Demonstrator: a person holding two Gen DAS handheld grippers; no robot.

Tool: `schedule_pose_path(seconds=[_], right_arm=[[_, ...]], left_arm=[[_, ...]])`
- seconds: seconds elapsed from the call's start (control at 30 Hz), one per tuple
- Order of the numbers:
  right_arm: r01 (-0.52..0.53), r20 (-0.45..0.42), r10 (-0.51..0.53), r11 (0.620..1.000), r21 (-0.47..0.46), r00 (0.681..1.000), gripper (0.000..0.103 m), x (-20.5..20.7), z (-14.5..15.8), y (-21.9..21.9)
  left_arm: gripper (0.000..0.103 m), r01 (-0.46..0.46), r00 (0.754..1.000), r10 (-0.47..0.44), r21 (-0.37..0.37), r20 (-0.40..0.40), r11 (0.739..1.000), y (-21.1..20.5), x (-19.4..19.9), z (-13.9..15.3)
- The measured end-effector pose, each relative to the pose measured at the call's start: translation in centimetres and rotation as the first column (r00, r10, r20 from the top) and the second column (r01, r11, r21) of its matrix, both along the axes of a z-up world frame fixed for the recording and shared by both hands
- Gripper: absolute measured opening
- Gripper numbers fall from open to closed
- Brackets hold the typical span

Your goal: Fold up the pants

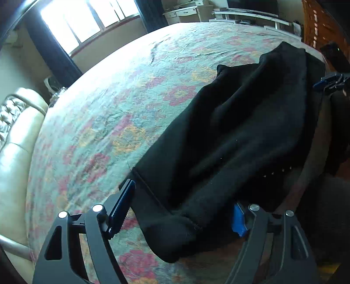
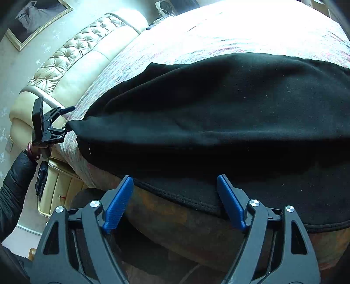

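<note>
Black pants (image 1: 240, 131) lie lengthwise along the near edge of a bed with a floral cover (image 1: 131, 98). My left gripper (image 1: 182, 196) stands open, with one end of the pants loose between its blue pads. In the right wrist view the pants (image 2: 218, 109) spread across the bed's edge, and their stitched hem hangs over the side. My right gripper (image 2: 175, 178) is open around that hem, its pads not pressing on it. The left gripper (image 2: 69, 119) shows at the pants' far left end, and the right gripper (image 1: 328, 82) at the far end in the left wrist view.
A tufted cream headboard (image 2: 76, 56) runs along one side of the bed. A person's dark sleeve (image 2: 13, 181) holds the left gripper. A bright window (image 1: 87, 19) and white furniture (image 1: 192, 12) stand beyond the bed. A framed picture (image 2: 37, 17) hangs on the wall.
</note>
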State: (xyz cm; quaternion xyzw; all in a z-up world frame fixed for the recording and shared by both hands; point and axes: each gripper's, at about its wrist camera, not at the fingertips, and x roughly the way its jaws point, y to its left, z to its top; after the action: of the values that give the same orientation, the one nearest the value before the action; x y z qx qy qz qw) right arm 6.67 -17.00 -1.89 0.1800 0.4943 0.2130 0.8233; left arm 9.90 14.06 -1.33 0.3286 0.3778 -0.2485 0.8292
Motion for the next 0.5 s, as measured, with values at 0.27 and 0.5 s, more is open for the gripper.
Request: schedule_pose_path(seconds=[0.27, 0.5], right_arm=[[0.016, -0.007, -0.016, 0.997, 0.070, 1.000, 0.080, 0.5, -0.4, 1.2], [0.049, -0.019, -0.047, 0.991, 0.128, 0.999, 0.080, 0.1, -0.7, 0.8]], left_arm=[[0.086, -0.163, 0.979, 0.174, -0.104, 0.108, 0.981, 1.7, -3.3, 0.1], [0.086, -0.472, 0.880, 0.426, -0.497, -0.211, 0.729, 8.8, -5.3, 0.2]])
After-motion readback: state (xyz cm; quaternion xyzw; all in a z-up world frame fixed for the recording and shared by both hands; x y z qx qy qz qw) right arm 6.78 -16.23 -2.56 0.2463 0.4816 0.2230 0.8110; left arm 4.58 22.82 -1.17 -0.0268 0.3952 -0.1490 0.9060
